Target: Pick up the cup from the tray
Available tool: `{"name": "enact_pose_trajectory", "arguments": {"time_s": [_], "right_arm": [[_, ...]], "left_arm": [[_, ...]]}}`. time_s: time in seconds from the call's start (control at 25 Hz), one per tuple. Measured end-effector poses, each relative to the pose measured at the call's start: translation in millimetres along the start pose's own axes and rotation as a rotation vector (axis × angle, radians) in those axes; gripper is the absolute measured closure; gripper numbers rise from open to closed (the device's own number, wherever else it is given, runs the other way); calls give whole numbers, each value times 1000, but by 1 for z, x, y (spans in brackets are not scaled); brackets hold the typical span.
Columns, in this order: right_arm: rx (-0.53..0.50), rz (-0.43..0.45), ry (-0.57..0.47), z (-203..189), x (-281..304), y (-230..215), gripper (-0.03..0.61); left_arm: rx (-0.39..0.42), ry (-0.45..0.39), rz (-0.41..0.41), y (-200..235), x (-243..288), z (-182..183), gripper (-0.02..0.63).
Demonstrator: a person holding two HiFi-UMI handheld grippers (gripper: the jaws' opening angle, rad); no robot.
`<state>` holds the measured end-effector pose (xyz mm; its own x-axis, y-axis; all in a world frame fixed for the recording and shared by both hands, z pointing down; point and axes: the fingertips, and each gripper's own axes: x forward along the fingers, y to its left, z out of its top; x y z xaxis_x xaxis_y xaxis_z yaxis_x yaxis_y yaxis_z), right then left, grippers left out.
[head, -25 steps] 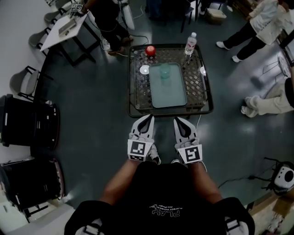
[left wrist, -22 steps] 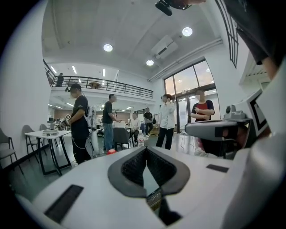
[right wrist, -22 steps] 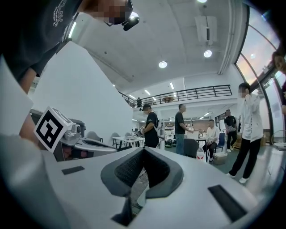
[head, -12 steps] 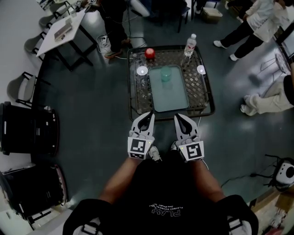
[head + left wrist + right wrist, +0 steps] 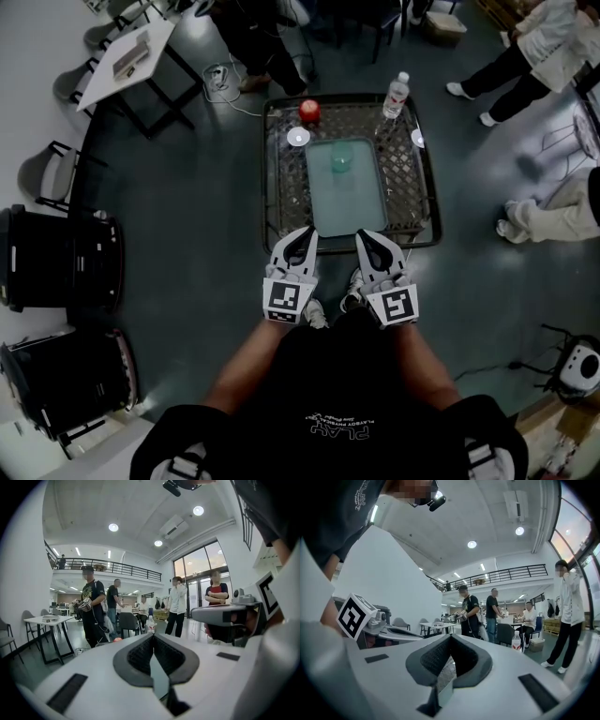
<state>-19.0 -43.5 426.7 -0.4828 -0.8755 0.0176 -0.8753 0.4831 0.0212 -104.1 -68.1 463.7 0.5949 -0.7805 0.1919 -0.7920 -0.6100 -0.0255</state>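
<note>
A translucent green cup (image 5: 342,159) stands upright at the far end of a pale teal tray (image 5: 343,208), which lies on a low mesh-topped table (image 5: 281,187). My left gripper (image 5: 307,232) and right gripper (image 5: 362,235) hover side by side just short of the table's near edge, both shut and empty, pointing at the tray. The cup is a tray's length beyond them. In the left gripper view the left gripper (image 5: 153,636) has its jaws meeting at the tip. The right gripper (image 5: 450,637) looks the same in the right gripper view. The cup is hidden behind the jaws in both.
On the table a red ball-like thing (image 5: 308,110), a water bottle (image 5: 397,95) and two white discs (image 5: 298,138) (image 5: 417,138) surround the tray's far end. Black bins (image 5: 56,258) stand left, a white table (image 5: 127,56) far left. People stand beyond and right (image 5: 562,211).
The view has shifted slightly, and both grippers now sit a little closer to the table's near edge. Both stay shut. A person beyond the table has walked on.
</note>
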Motion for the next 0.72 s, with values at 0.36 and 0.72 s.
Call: {"name": "enact_pose_trajectory", "arguments": {"time_s": [0.36, 0.72], "right_arm": [[32, 67, 0, -5, 27, -49, 569], [40, 106, 7, -17, 49, -98, 571]], "left_arm": [[2, 11, 39, 3, 57, 8, 606], [0, 39, 82, 1, 107, 6, 606]]}}
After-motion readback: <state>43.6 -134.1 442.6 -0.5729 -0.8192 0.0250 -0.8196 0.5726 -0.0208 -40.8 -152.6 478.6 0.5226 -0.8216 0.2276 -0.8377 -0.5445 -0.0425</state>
